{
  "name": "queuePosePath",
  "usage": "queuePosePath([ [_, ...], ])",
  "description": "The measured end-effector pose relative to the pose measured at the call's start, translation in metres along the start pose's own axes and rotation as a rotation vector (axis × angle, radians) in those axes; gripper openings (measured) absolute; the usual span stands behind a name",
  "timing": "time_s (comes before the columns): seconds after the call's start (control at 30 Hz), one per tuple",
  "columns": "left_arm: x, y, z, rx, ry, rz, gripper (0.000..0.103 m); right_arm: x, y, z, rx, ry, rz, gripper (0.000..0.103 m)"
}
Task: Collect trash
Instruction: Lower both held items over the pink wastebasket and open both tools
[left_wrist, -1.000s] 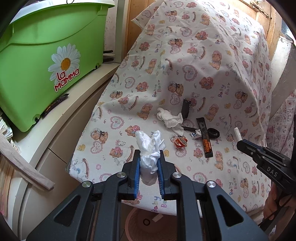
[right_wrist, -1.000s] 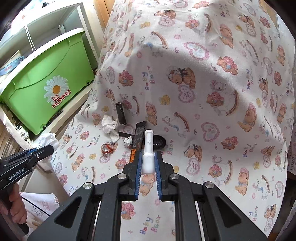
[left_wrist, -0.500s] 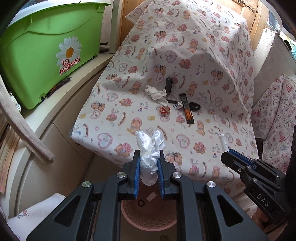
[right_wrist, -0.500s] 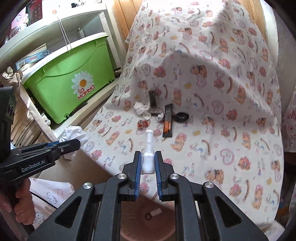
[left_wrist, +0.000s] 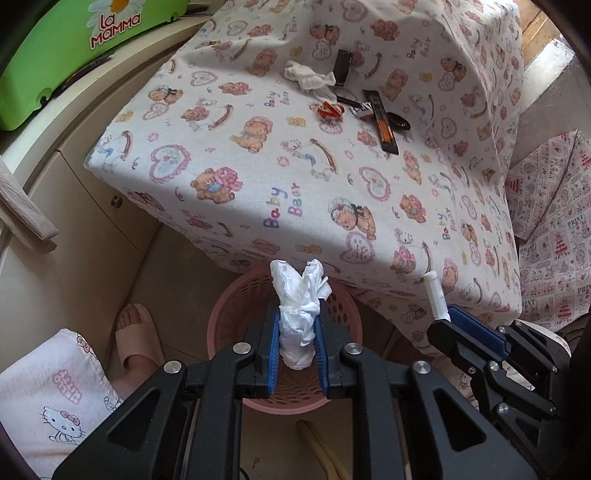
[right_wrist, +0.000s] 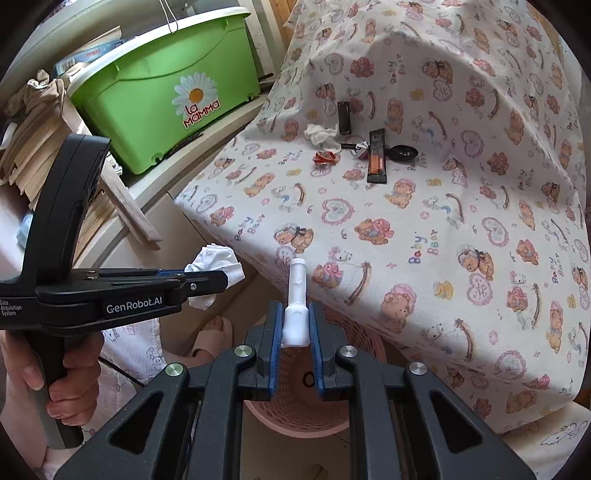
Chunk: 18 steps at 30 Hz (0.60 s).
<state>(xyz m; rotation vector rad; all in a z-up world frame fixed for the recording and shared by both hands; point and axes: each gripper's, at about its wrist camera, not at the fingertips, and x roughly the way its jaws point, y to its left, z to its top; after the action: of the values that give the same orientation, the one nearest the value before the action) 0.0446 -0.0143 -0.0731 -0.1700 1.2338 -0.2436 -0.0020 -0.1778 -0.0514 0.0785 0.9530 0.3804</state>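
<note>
My left gripper (left_wrist: 296, 314) is shut on a crumpled white tissue (left_wrist: 300, 295) and hangs directly over a pink perforated basket (left_wrist: 229, 317) on the floor. My right gripper (right_wrist: 296, 314) is shut on a small white plastic tube (right_wrist: 297, 291), above the same basket (right_wrist: 295, 410) at the table's front edge. On the teddy-bear tablecloth (left_wrist: 295, 177) farther back lie another white tissue (left_wrist: 308, 77), a red wrapper (left_wrist: 330, 109), a black and orange sachet (left_wrist: 382, 120), a dark stick pack (left_wrist: 341, 66) and a black spoon (right_wrist: 404, 152).
A green storage box (right_wrist: 166, 96) stands on a cream cabinet (left_wrist: 92, 155) to the left. A person's foot in a beige slipper (left_wrist: 136, 339) and a printed trouser leg (left_wrist: 51, 398) are beside the basket. A wooden plank (right_wrist: 125, 206) leans at the left.
Both grippers drew back from the table top and sank toward the floor. The pink basket, barely seen before, now lies right under both. The grips on tissue and tube have not changed.
</note>
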Motion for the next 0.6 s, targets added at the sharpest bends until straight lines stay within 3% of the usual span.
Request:
queuePosePath([
  [0.27, 0.043, -0.001, -0.007, -0.01, 0.137, 0.031, 0.016, 0.034, 0.0, -0.016, -0.007, 0.141, 0.021, 0.016],
  [0.47, 0.097, 0.019, -0.018, -0.131, 0.294, 0.035, 0.016, 0.083, -0.002, -0.04, -0.013, 0.293, -0.053, 0.016],
  [0.6, 0.126, 0.029, -0.028, -0.154, 0.365, 0.067, 0.016, 0.117, -0.009, -0.058, 0.009, 0.401, -0.086, 0.016],
])
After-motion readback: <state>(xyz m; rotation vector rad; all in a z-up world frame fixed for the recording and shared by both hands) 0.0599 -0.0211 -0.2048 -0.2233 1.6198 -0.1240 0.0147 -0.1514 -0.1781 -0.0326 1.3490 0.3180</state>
